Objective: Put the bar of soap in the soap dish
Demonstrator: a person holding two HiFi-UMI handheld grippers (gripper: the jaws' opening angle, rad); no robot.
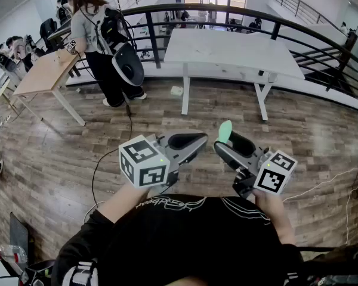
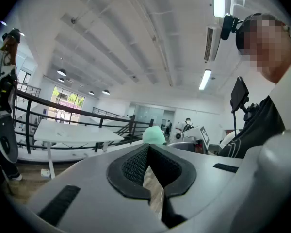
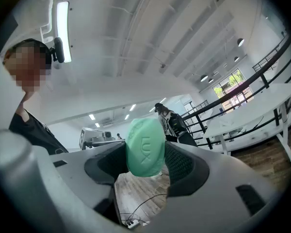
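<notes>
Holding: right tongs point(image 1: 225, 142) clamp the single bar of soap point(image 3: 145, 147) by its flat faces, long axis upright, its top above the pads. Left tongs point(image 1: 198, 140) are closed and empty, just left of the soap. Soap dishes in view: none (locate first). Tongs: two.

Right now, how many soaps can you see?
1. The green soap is pinched between the jaws of the right gripper, held up above the floor. No other shows, though more may be out of view.
</notes>
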